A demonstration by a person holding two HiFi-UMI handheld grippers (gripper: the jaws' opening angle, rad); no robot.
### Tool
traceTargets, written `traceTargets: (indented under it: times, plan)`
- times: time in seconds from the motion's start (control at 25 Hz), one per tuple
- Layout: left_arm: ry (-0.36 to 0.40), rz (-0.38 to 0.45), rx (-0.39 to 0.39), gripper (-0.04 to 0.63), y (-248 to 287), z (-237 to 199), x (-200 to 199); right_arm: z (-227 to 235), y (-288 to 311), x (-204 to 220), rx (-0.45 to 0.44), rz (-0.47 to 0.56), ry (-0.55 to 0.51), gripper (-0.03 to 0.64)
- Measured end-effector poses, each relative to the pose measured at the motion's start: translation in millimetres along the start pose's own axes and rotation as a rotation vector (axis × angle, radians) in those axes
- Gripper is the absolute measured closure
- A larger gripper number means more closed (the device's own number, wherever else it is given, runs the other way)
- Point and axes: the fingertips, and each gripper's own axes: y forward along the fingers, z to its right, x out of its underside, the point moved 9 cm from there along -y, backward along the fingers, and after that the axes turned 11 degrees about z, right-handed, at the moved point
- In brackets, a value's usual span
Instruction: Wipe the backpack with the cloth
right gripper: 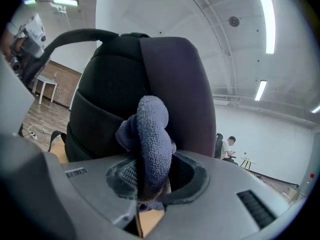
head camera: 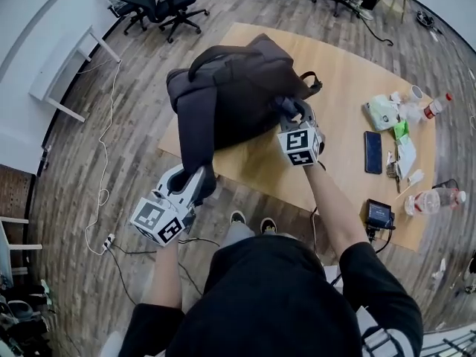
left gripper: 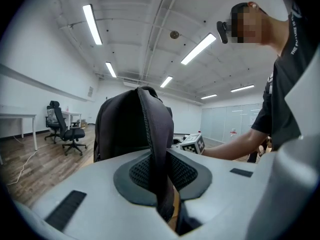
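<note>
Head view, centre: left gripper (head camera: 199,182) clamps a strap (left gripper: 155,149) of the backpack (head camera: 230,88); right gripper (head camera: 288,110) pinches the cloth (right gripper: 150,139). Wiping seems under way; the next stroke needs steady pressure.

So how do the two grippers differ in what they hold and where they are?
The left gripper pinches a dark strap of the backpack; the right gripper pinches a bluish cloth. The left gripper sits off the table's near edge; the right gripper is over the table, beside the backpack. Both are shut on fabric.
</note>
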Motion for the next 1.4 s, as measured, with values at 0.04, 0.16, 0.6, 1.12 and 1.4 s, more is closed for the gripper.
traceTargets:
  times: [0.04, 0.16, 0.6, 1.12, 1.4]
  plan:
    - [0.002, 0.001, 0.010, 0.534, -1, 2, -2, 4, 3, 3, 0.012, -0.009, 0.005, 0.531]
    - [0.009, 0.005, 0.029, 0.532, -5, 8, -7, 16, 12, 13, 0.062, -0.050, 0.085, 0.531]
    - [0.026, -0.009, 0.024, 0.532, -13, 15, -16, 46, 25, 27, 0.113, 0.001, 0.434, 0.531]
    - [-0.008, 0.005, 0.030, 0.532, -10, 13, -14, 9, 9, 19, 0.085, 0.001, 0.503, 0.531]
    - [0.014, -0.008, 0.021, 0.532, -9, 7, -9, -59, -21, -3, 0.019, 0.009, 0.506, 0.532]
